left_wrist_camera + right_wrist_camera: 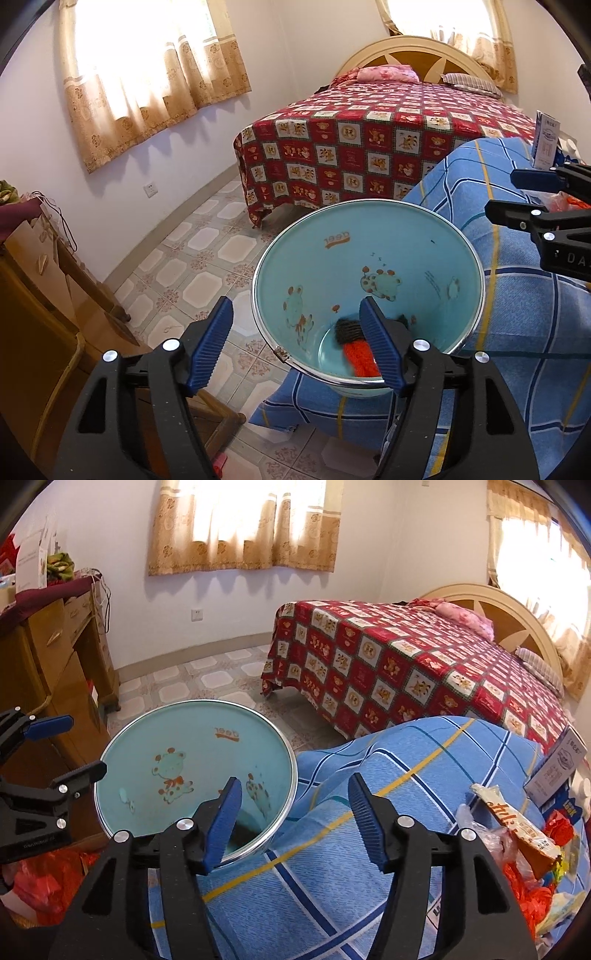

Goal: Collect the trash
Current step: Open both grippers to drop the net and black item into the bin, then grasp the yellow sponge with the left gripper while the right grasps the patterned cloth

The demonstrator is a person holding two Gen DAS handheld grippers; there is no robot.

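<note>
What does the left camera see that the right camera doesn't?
Only the left wrist view looks down to the bin's bottom, where a red and black wrapper lies. Only the right wrist view shows the trash pile on the blue cloth and a red bag on the floor. Both show the blue bin, the red bed, and both tools open: left, right.
</note>
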